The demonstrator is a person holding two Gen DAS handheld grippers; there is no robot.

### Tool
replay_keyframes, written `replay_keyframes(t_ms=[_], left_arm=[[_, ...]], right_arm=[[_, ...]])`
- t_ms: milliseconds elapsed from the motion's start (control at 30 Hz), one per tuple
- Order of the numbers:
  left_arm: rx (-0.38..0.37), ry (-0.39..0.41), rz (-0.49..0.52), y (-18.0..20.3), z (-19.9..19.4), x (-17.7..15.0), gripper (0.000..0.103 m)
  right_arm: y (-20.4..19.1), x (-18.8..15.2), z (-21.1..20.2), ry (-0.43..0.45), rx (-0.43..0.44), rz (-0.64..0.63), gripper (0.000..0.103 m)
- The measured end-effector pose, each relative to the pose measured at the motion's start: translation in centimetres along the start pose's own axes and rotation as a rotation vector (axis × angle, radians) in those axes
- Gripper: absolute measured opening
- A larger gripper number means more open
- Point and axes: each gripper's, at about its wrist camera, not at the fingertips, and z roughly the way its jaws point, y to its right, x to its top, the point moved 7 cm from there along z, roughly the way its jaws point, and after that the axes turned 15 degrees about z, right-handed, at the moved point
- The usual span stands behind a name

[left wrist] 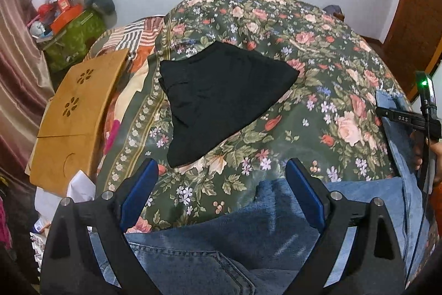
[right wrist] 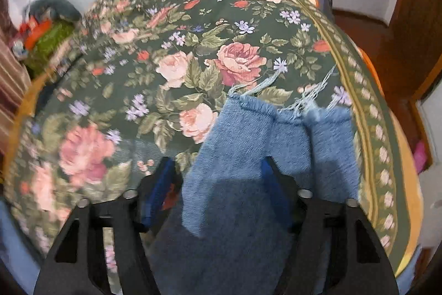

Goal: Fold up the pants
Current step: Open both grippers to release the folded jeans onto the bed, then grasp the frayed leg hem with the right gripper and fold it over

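Jeans [right wrist: 243, 156] lying between the released right gripper [right wrist: 216, 173] jaws, hems at twelve o'clock; left gripper [left wrist: 222, 179] jaws spread over the waist at six o'clock.

Blue denim pants [left wrist: 221, 248] lie on the floral bedspread, frayed hems [right wrist: 276, 112] apparently lifted.

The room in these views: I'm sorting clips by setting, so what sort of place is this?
Most likely a home bedroom. Blue jeans lie on a floral bedspread over a bed, a wooden lap desk sits beside it, and household clutter is piled against the wall.
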Motion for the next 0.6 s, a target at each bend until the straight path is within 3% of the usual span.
replay_keyframes(t_ms=[100, 133, 233, 333, 600], left_arm=[[-0.002, -0.015, 0.007, 0.4, 0.2, -0.2, 0.094], [-0.001, -0.018, 0.01, 0.6, 0.2, -0.2, 0.094], [-0.002, -0.026, 0.022, 1.2, -0.3, -0.5, 0.094], [0.011, -0.034, 0.039, 1.7, -1.2, -1.2, 0.094], [0.007, -0.091, 0.078, 3.9, -3.5, -4.7, 0.094]], right_arm=[[0.1, -0.2, 0.0, 0.009, -0.013, -0.013, 0.026], [0.2, -0.2, -0.2, -0.002, -0.004, -0.011, 0.006], [0.6, -0.1, -1.1, -0.03, 0.025, 0.008, 0.006], [1.9, 0.4, -4.3, 0.015, 0.047, 0.027, 0.005], [8.1, 2.9, -18.4, 0.2, 0.104, 0.114, 0.005]])
